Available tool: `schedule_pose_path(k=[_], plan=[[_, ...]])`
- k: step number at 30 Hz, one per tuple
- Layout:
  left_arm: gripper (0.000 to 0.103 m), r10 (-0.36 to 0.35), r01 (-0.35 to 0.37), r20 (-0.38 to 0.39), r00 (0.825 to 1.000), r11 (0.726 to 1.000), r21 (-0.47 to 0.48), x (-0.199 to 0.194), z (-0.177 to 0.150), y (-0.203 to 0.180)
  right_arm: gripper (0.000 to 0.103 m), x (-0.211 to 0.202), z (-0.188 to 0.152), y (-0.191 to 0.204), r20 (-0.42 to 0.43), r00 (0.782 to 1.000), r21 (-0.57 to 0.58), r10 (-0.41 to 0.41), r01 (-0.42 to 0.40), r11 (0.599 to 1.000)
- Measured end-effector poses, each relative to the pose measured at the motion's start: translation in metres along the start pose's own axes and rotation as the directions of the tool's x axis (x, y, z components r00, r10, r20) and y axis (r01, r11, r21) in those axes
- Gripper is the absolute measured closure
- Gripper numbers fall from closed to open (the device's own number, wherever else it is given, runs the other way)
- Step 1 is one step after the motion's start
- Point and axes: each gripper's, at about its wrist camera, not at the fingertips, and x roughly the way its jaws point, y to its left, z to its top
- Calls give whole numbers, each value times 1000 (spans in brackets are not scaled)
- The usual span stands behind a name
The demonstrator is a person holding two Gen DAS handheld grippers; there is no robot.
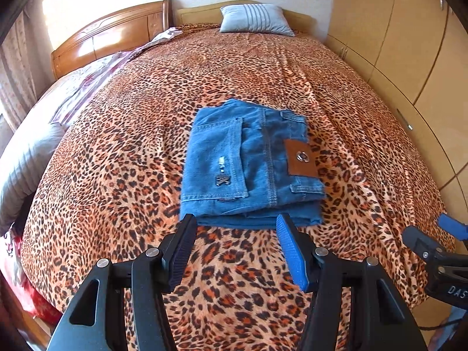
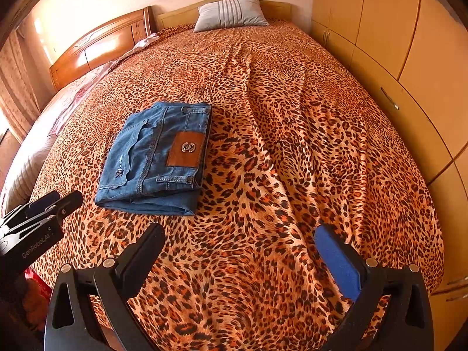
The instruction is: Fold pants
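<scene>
A pair of blue jeans point(image 1: 248, 163) lies folded into a compact stack on the leopard-print bedspread point(image 1: 146, 134), brown leather patch and back pocket facing up. My left gripper point(image 1: 235, 223) hovers just in front of the stack's near edge, open, with nothing between its fingers. In the right wrist view the same jeans point(image 2: 155, 161) lie to the left of centre. My right gripper point(image 2: 239, 234) stands open over bare bedspread point(image 2: 292, 146), to the right of the jeans and apart from them. Each gripper also shows at the edge of the other's view.
A grey striped pillow point(image 1: 254, 19) rests at the wooden headboard point(image 1: 114, 38). A second bed with pale bedding point(image 1: 58, 99) adjoins on the left. Beige wardrobe doors point(image 2: 409, 58) line the right side of the bed.
</scene>
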Motion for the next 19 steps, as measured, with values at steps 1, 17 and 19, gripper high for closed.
schedule_pose_path(k=[1, 17, 19], plan=[[46, -7, 7, -2, 1000, 1000, 4, 0, 0, -1, 0, 0, 0, -1, -2, 1000, 1, -1, 1, 1000], [44, -34, 34, 43, 999, 999, 3, -14, 3, -13, 0, 1, -6, -11, -27, 1000, 26, -15, 16, 1000], [44, -39, 39, 44, 998, 999, -6, -17, 3, -13, 0, 1, -6, -12, -28, 1000, 28, -15, 15, 999]])
